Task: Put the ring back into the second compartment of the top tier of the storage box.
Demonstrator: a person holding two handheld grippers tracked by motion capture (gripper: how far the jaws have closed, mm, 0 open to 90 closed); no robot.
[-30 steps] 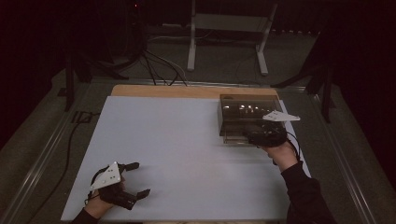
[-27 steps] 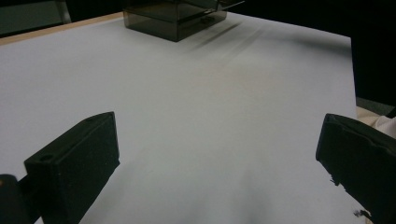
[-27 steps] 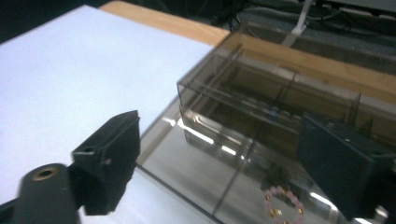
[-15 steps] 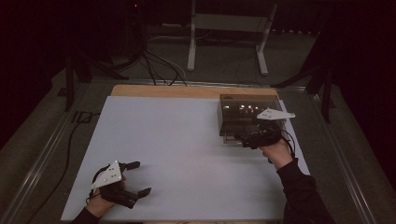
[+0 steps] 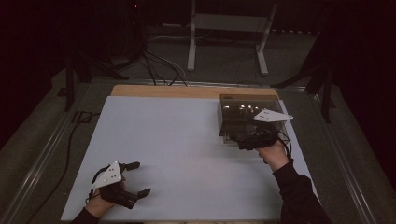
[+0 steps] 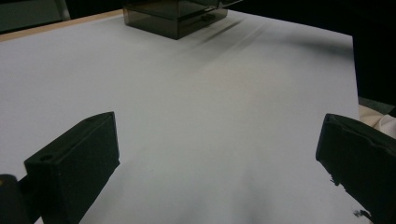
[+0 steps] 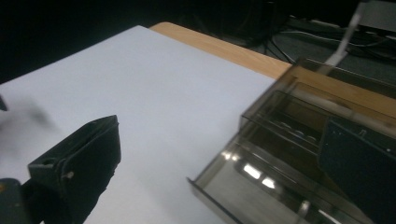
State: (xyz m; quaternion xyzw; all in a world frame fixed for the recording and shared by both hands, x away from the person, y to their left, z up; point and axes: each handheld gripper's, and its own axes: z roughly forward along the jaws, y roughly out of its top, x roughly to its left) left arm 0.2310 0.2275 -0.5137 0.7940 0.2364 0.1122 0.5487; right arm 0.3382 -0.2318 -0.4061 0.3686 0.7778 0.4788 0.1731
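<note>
We are holding our right gripper point(image 5: 240, 140), jaws spread, beside the smoky drawer box point(image 5: 250, 105); its drawer point(image 7: 243, 186) is jutting toward us; left gripper point(image 5: 137, 178), also spread, is resting well apart.

A white sheet point(image 5: 177, 140) covers most of the counter point(image 5: 187, 91), whose wooden edge shows at the far side. Behind it, black cables point(image 5: 159, 65) lie on the floor near a grey metal stand point(image 5: 229, 28).
</note>
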